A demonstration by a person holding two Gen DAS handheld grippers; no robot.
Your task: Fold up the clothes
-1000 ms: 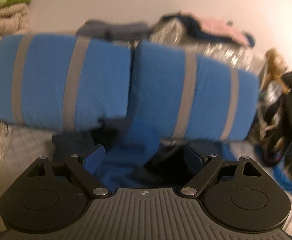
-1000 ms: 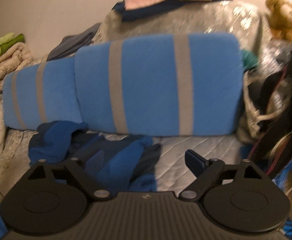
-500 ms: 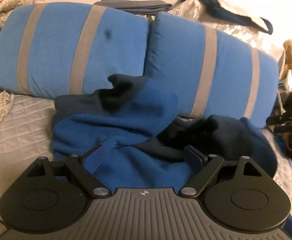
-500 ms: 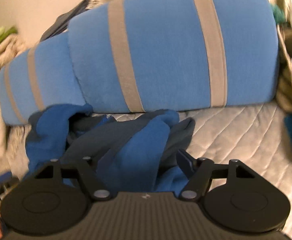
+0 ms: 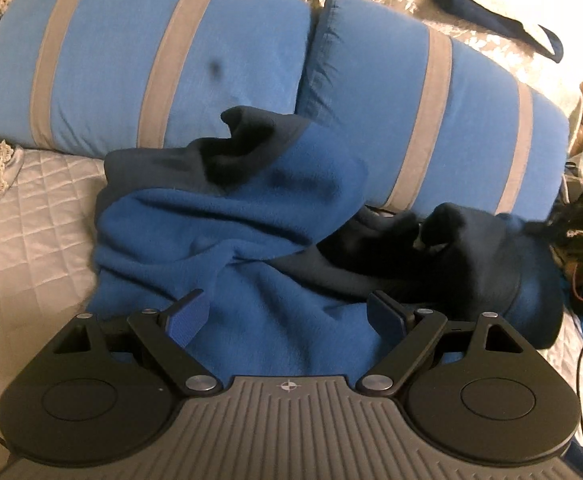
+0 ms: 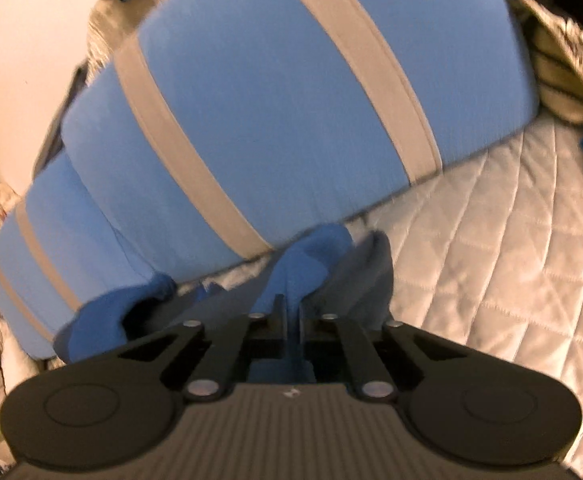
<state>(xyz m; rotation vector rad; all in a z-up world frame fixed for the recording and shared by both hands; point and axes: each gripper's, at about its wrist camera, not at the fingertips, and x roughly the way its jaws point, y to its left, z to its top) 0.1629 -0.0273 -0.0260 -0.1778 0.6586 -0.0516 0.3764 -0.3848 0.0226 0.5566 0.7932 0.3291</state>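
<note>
**Risk: single-layer pinch, garment bunches**

Quilted bed (image 5: 31,208), striped pillows (image 5: 139,52) behind. Blue fleece garment (image 5: 219,248) is heaped against them. Left hand-held gripper (image 5: 287,314) is held spread over it, nothing pinched. Right hand-held gripper (image 6: 289,312) has just been closed on a blue fold. If lifted alone, dragging and twisting are likely.
</note>
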